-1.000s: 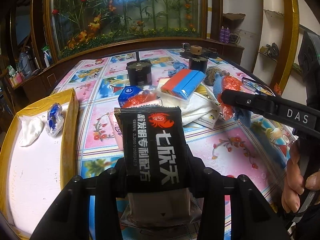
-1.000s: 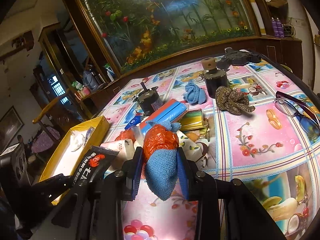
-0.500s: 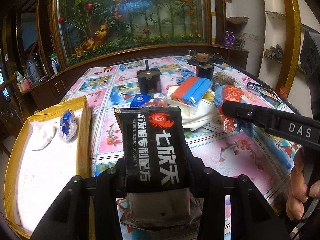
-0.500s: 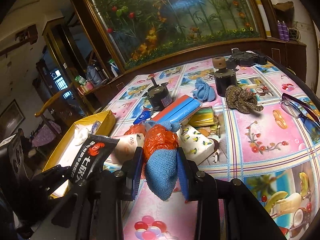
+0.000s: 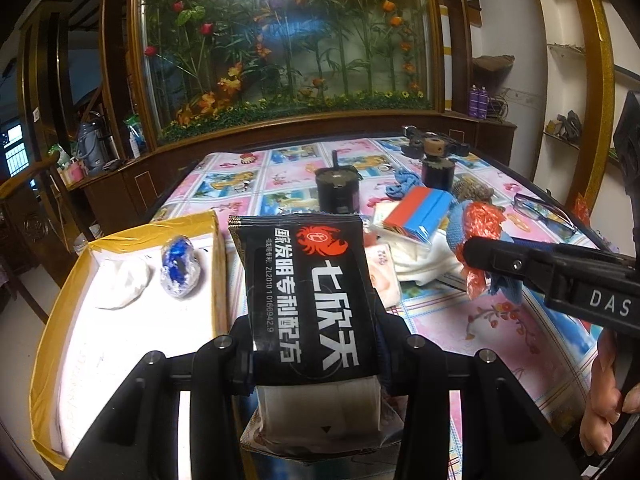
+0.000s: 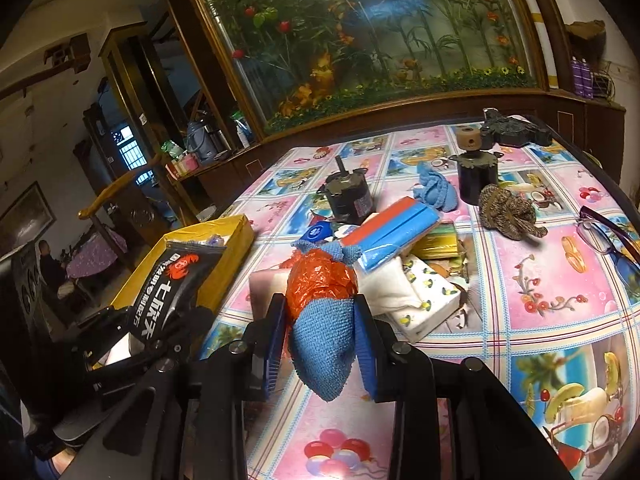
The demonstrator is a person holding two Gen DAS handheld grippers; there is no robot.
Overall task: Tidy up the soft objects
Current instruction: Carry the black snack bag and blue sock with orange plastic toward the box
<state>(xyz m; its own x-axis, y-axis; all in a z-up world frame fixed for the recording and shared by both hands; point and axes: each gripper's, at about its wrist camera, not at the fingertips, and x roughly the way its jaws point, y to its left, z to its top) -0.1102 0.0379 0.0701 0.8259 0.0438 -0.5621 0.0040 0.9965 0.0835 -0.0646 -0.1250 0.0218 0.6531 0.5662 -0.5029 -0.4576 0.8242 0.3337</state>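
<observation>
Jaws of my left gripper (image 5: 316,360): clamped on a black wet-wipe packet (image 5: 304,296) with a red crab emblem and white lettering; packet stands upright between the two pads, its white lower end hanging below them.

Jaws of my right gripper (image 6: 322,336): clamped on a blue microfibre cloth (image 6: 322,344) with an orange crinkled plastic wrapper (image 6: 320,280) bundled against its far end; the cloth's tip droops below the pads.

Left of my left jaws: yellow-rimmed box (image 5: 48,320) with a white interior, holding a white crumpled soft item (image 5: 120,288) and a blue-and-silver foil-wrapped lump (image 5: 180,272) at its far end.

Ahead of both jaws, on the cartoon-print tablecloth (image 6: 540,280): heap with an orange-and-blue sponge pack (image 6: 394,228), a white printed tissue pack (image 6: 420,300), a pink tissue pack (image 5: 382,276).

Beyond the heap: a second blue cloth (image 6: 434,192), a brown knitted item (image 6: 506,212), two black motor-like cylinders (image 6: 348,198), (image 6: 478,176).

Right of my right jaws: purple-framed glasses (image 6: 608,236).
</observation>
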